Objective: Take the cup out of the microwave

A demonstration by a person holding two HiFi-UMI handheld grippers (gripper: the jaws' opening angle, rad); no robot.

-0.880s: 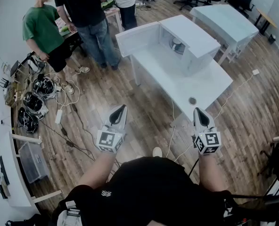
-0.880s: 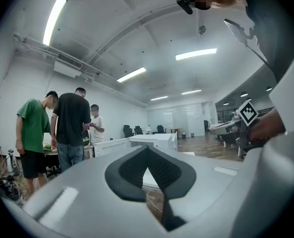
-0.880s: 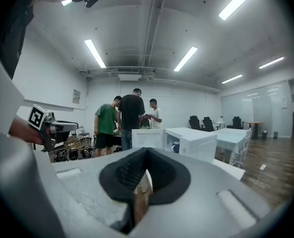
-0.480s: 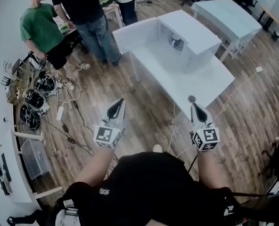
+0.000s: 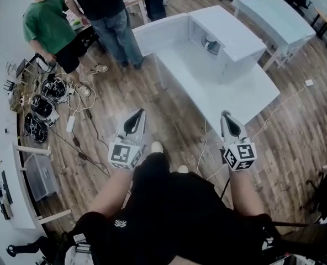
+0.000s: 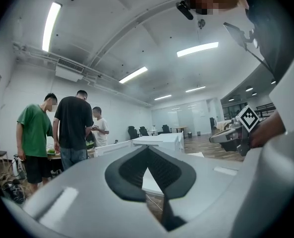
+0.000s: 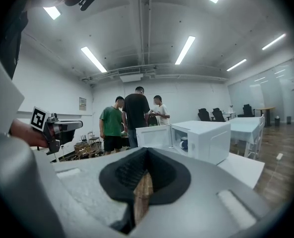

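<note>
So you've walked in closer over the last second. In the head view the counter (image 5: 219, 95) has slid down the frame toward you, and your shoe (image 5: 157, 147) now pokes out mid-step between the two tools. That's the only real change, nothing on the counter has been touched.

The cup (image 5: 210, 44) sits inside the microwave (image 5: 232, 35) in the upper right of the frame. Its door (image 5: 161, 35) is already swung wide open, so there's no door step left, I'd guess.

The left hand-held gripper (image 5: 137, 114) and the right hand-held gripper (image 5: 226, 116) are both pressed together at the tips with nothing between them, same as a moment ago.

From the right gripper view the cup (image 7: 183, 144) shows in the open cavity, just right of centre and well apart from the jaws. So you're in the approach: you'll need a bit more closing in, and the jaws have to spread before you reach in.
</note>
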